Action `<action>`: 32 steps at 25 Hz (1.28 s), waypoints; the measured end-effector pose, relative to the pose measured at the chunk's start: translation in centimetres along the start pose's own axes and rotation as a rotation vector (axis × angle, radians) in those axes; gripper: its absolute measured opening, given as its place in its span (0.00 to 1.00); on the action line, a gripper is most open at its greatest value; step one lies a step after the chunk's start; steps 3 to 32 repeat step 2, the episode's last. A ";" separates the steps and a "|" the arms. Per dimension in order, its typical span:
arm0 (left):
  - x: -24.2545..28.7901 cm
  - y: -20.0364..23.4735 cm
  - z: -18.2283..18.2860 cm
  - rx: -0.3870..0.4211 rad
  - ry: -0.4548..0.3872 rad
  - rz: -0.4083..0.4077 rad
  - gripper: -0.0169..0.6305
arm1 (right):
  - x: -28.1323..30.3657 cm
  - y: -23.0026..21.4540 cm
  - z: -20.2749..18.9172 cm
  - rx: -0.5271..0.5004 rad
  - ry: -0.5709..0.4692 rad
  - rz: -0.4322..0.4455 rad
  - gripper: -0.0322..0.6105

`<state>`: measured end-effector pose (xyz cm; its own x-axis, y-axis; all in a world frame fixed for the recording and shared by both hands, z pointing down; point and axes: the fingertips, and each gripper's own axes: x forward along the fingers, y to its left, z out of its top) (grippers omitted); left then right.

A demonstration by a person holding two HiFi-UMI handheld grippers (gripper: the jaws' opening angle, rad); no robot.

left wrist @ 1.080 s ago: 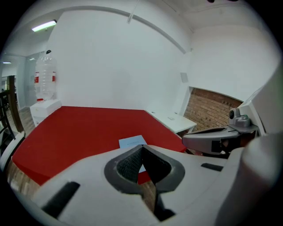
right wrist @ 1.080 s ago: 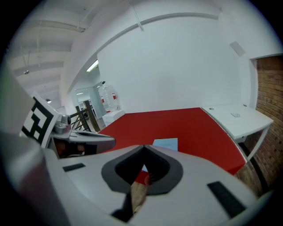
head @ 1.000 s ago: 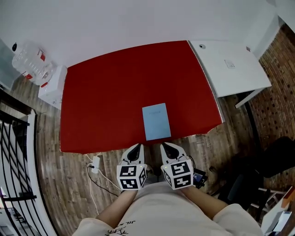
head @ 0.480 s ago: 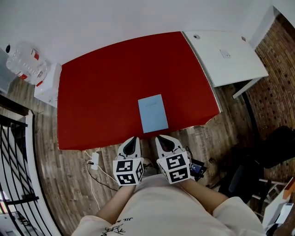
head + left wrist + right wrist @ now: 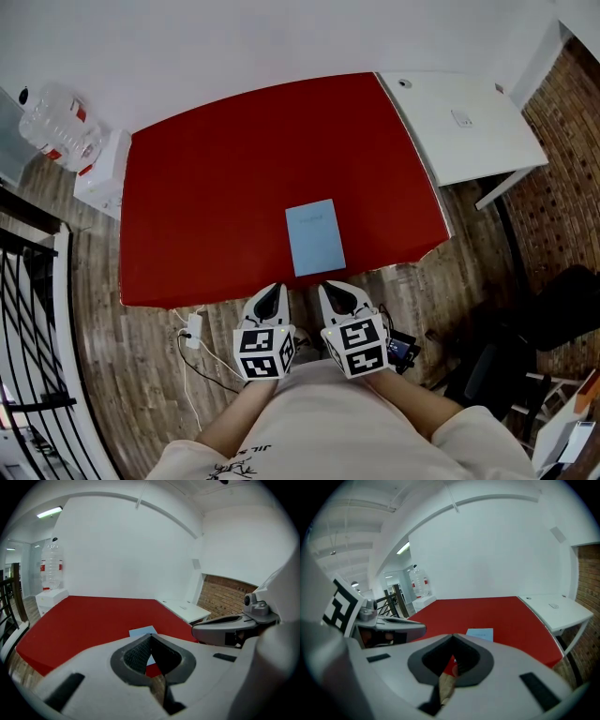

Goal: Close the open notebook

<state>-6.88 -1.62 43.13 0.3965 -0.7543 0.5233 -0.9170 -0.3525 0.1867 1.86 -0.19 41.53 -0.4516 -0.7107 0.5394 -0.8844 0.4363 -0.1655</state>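
Notebook lies flat on the red surface, near the middle of its near edge. Only one plain light-blue cover faces up, with no spread pages visible, so it reads as closed and the task looks done. I can't tell from here whether the cover sits fully flush.

Left hand-held gripper has its jaws together with nothing between them. Right hand-held gripper is the same, tips meeting and empty. Both are held side by side close to the person's body, off the near edge and over the wooden floor, apart from the notebook and touching nothing.

Nothing obvious is left to do, beyond maybe pressing the cover down if it springs.
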 end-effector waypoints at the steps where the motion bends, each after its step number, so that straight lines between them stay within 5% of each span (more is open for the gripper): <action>1: 0.0 0.0 0.0 0.000 0.002 -0.001 0.04 | 0.0 0.0 -0.1 0.001 0.001 -0.001 0.06; 32: -0.1 0.0 -0.1 0.001 0.003 -0.002 0.04 | 0.0 0.1 -0.1 0.001 0.002 -0.002 0.06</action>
